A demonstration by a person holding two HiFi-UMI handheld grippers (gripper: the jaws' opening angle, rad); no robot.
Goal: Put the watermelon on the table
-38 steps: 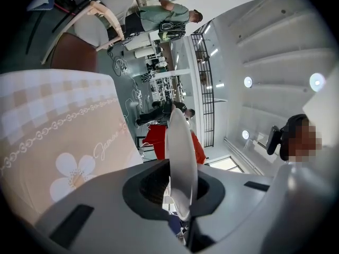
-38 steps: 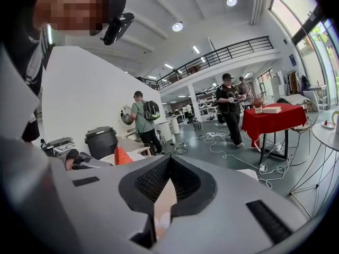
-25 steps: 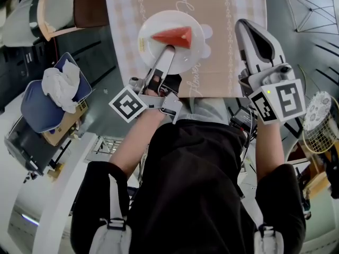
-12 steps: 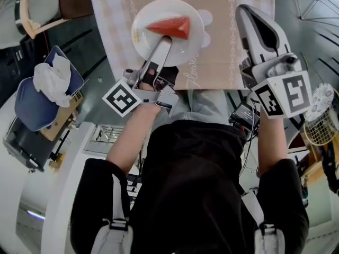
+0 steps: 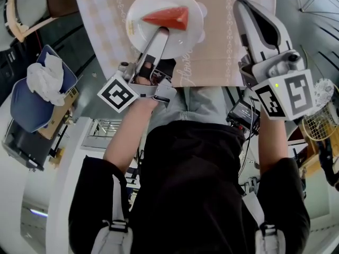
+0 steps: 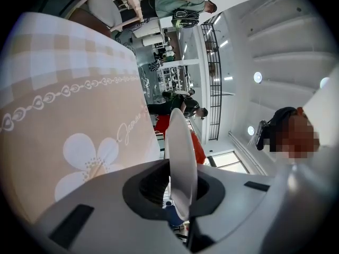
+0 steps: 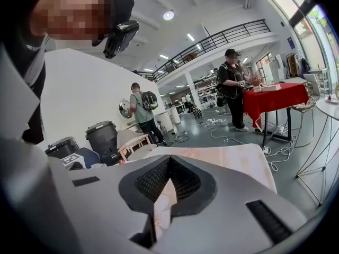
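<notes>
The white plate (image 5: 139, 29) carries 1 watermelon wedge (image 5: 167, 17) over the cloth-covered worktop (image 5: 222, 46). The left tongs (image 5: 161, 32) pinch the plate's near rim, just beside the wedge. The right tongs (image 5: 247, 7) are pressed together, empty, well apart from it.

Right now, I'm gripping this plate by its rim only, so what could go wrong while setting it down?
The jaws of the left gripper pinch only the near rim of the round white plate, so it may tip or slip. The red triangular watermelon slice lies loose on it and could slide off if it tilts.
</notes>
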